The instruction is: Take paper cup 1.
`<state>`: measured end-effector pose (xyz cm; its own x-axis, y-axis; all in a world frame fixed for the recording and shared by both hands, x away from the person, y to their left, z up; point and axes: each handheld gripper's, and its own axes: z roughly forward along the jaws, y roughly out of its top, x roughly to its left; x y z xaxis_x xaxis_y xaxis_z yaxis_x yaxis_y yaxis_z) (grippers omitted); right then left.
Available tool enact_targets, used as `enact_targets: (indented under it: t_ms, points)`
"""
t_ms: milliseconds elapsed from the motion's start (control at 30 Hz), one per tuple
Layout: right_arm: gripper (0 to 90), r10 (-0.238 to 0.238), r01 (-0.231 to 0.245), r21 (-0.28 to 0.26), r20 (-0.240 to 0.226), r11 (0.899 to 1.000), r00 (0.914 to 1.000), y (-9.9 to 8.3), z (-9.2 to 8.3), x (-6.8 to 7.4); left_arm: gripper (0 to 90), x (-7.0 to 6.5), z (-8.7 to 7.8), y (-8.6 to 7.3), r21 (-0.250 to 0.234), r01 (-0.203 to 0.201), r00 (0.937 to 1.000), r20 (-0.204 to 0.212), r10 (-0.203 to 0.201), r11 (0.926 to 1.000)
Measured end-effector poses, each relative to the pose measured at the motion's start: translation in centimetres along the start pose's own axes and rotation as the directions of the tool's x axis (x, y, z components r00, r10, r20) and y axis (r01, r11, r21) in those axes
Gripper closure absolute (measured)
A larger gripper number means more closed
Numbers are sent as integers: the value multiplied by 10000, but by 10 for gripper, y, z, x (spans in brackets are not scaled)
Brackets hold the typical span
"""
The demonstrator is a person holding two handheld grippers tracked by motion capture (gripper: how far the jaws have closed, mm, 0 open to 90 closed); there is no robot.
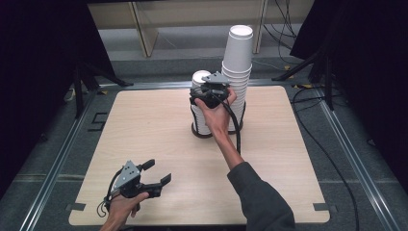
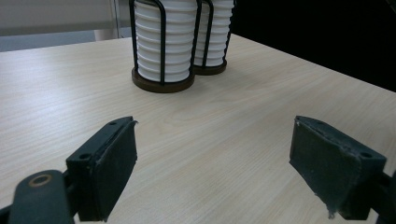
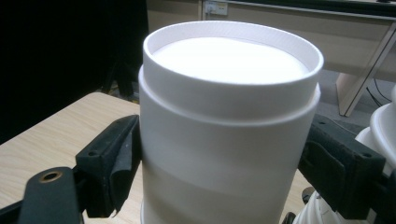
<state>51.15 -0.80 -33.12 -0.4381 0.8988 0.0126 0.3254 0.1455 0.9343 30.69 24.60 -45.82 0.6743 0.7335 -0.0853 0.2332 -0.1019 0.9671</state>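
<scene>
My high view looks down the table (image 1: 159, 139); both gripper views face the cup stacks (image 2: 180, 42), the right closest.

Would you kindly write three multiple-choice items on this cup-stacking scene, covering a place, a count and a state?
1. Where is the left tongs?
A. near table edge
B. atop the stacks
C. on the floor

2. How many wire cup holders stand on the table?
A. one
B. two
C. four

3. The right tongs is:
A. open, empty
B. closed around the white paper cup
C. holding a cable

Answers: 1 A, it sits by the near left corner. 2 B, two round bases side by side. 3 B, pads flank the cup's wall.
</scene>
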Motion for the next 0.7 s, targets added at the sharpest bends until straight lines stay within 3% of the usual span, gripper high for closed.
enact_targets:
  t_ms: [33,100,167,300,367,700]
  points:
    - [174,30,-30,12,-10,10000,10000,0,0,0,145,-1,-2,1,269,-20,9999,-145,24,9996]
    - [176,-123,124,-55,83,9999,9999,0,1,-1,145,-1,0,-1,-10,177,9998,28,-177,9998]
    - [181,12,-12,-30,48,10000,10000,1,2,0,145,-2,0,-1,51,263,9997,-8,-263,9996]
    - [191,163,-162,-120,34,9998,9999,2,2,0,145,0,-1,0,93,-48,10000,-50,49,9999]
    - [195,213,-213,-133,-37,9997,9998,2,0,-1,145,-1,0,0,24,191,9998,-3,-191,9998]
    - [206,379,-387,-890,-104,9953,9992,18,-16,-1,145,-1,0,-1,-13,174,9998,23,-174,9998]
